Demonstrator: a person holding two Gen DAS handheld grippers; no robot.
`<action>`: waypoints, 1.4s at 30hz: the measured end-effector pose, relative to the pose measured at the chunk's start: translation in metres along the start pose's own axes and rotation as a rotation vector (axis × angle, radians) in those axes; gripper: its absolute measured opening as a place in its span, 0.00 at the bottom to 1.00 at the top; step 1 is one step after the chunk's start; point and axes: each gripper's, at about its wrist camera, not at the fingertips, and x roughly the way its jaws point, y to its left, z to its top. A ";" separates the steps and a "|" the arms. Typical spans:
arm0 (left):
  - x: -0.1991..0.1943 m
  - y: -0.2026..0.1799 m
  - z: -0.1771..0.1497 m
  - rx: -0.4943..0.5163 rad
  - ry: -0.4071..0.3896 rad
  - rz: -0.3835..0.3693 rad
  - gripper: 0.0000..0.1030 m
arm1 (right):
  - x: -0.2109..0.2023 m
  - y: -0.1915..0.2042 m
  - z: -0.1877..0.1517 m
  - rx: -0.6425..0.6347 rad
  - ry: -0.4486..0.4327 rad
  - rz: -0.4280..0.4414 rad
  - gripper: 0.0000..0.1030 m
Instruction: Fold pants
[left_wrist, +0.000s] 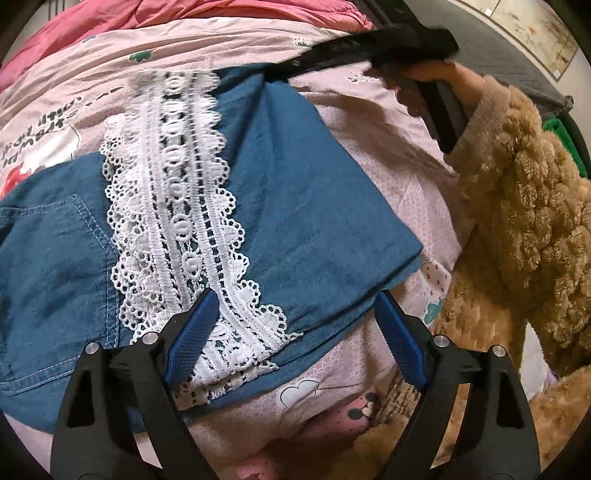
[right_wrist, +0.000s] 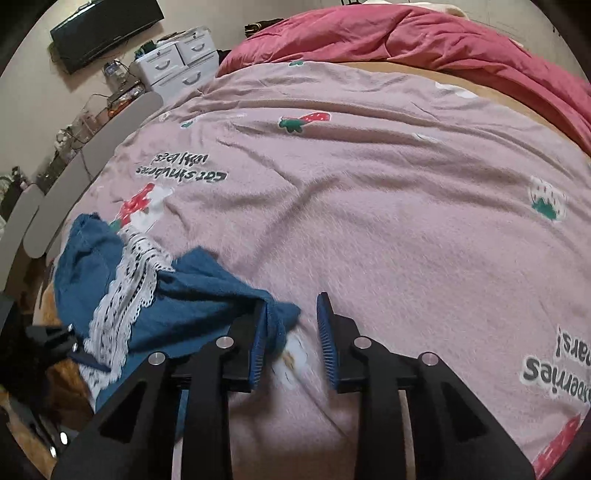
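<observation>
Where drawers (right_wrist: 177, 62) stand, pink bedspread (right_wrist: 369, 221)

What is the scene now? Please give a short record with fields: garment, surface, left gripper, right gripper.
garment: blue pants with white lace strip, lying partly folded
surface: pink printed bed sheet
left gripper: fingers wide open over the lace end, nothing gripped
right gripper: fingers apart, a pants corner beside the left finger, not pinched

Left tongs (left_wrist: 293, 332) spread wide, tilted steeply down; right tongs (right_wrist: 293, 338) narrowly parted, angled down; a hand (left_wrist: 448, 79) in fleecy sleeve (left_wrist: 517, 184) at two o'clock
</observation>
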 end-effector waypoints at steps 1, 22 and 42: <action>-0.002 0.003 0.000 0.000 -0.001 -0.004 0.77 | -0.003 -0.002 -0.004 0.007 0.000 0.002 0.24; 0.033 -0.048 0.023 0.095 0.048 -0.081 0.77 | -0.007 0.026 -0.046 -0.044 -0.021 -0.088 0.01; 0.022 -0.043 0.001 0.093 0.015 -0.107 0.77 | -0.037 -0.011 0.026 -0.113 -0.078 -0.102 0.29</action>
